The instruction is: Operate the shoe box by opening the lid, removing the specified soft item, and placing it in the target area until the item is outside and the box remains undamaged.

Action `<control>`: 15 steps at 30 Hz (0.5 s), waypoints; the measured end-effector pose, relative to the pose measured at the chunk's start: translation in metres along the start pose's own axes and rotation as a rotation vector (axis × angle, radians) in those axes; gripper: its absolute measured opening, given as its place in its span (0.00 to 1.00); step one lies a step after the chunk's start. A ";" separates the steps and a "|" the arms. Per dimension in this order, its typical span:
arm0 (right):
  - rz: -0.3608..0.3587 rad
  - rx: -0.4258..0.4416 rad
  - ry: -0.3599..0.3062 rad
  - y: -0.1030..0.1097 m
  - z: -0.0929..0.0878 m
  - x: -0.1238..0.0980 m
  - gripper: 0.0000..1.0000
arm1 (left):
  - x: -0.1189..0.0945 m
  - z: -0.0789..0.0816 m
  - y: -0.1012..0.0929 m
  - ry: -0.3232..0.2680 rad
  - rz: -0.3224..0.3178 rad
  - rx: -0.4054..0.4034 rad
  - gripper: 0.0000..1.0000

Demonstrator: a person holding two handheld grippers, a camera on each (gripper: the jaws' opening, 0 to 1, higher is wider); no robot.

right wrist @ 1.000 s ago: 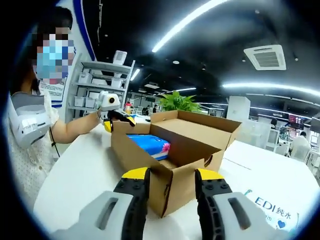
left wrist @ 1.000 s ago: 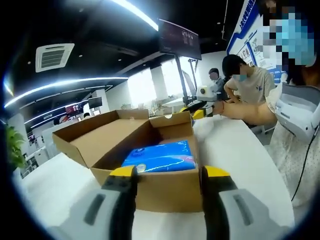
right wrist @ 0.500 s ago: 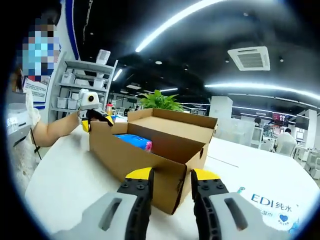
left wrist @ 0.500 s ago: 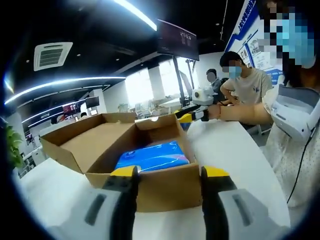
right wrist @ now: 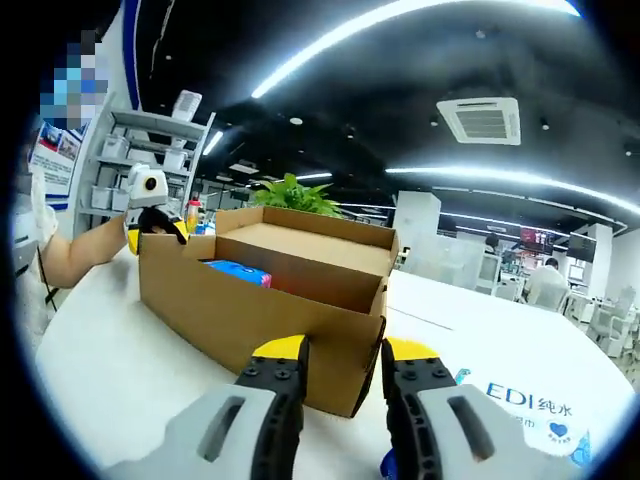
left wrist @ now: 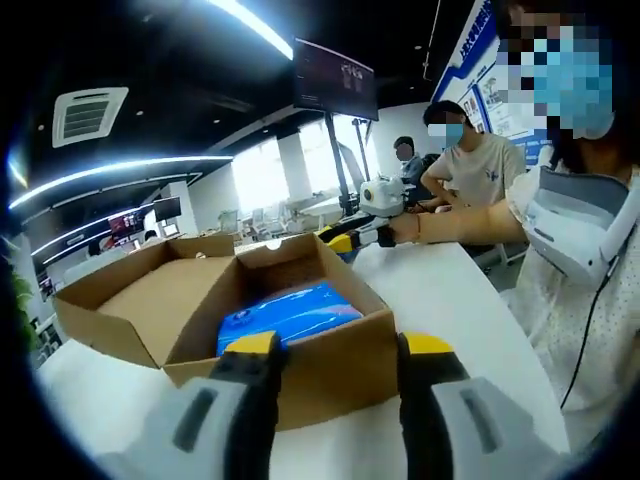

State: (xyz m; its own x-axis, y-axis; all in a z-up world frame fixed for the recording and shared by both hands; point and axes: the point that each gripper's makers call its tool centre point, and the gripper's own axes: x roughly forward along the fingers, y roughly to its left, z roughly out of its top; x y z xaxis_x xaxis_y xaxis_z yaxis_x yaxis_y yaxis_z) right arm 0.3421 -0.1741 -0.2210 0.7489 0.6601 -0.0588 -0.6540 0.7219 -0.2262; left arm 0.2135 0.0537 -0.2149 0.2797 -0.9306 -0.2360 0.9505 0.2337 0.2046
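A white table (left wrist: 460, 320) carries everything here; in the right gripper view its surface bears blue printed lettering (right wrist: 527, 398) near the right jaw. On it stands an open cardboard shoe box (left wrist: 330, 365), its lid flap (left wrist: 130, 290) folded back and lying wide on the far side. In the right gripper view the same box (right wrist: 230, 320) presents a long side wall and a near corner.

Inside the box lies the soft item, a blue plastic-wrapped pack (left wrist: 290, 312) with white markings, resting against the near wall in the left gripper view. From the right gripper view only a strip of the pack (right wrist: 238, 272) shows above the wall.

A person in a patterned top (left wrist: 590, 290) stands at the right of the left gripper view, forearm stretched toward the box; two more people are behind.

The left gripper (left wrist: 335, 352) has its yellow-tipped jaws spread wide, about as wide as the box's near end wall. The jaw tips overlap that wall's upper edge in the picture, but whether they touch the cardboard cannot be told; nothing lies between them. The right gripper (right wrist: 335, 352) has its jaws parted by a narrower gap, with the box's near corner directly beyond; contact is likewise unclear, and it holds nothing. It also shows at the box's far corner (left wrist: 345, 240), and the left one does beyond the box (right wrist: 160, 228).

A green plant (right wrist: 295, 195) stands behind the box.
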 end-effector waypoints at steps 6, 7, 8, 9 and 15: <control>-0.037 0.010 0.007 -0.001 -0.001 0.001 0.29 | 0.002 0.000 -0.003 0.003 -0.011 0.011 0.45; -0.042 0.003 0.015 -0.001 -0.002 0.002 0.29 | 0.004 0.000 -0.006 0.002 -0.017 0.014 0.45; -0.056 -0.022 0.023 -0.002 -0.003 0.003 0.29 | 0.005 0.001 -0.007 0.001 -0.018 0.018 0.45; -0.059 -0.021 0.022 -0.001 -0.003 0.004 0.29 | 0.005 0.001 -0.007 0.002 -0.017 0.020 0.45; -0.078 -0.018 0.036 -0.006 -0.005 0.009 0.28 | 0.008 0.002 -0.007 0.000 -0.014 0.040 0.40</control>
State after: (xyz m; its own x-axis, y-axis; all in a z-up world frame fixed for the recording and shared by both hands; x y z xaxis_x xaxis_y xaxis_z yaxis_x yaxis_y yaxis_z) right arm 0.3535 -0.1737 -0.2252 0.8011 0.5938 -0.0750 -0.5917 0.7669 -0.2485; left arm 0.2087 0.0441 -0.2165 0.2663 -0.9337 -0.2392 0.9483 0.2093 0.2387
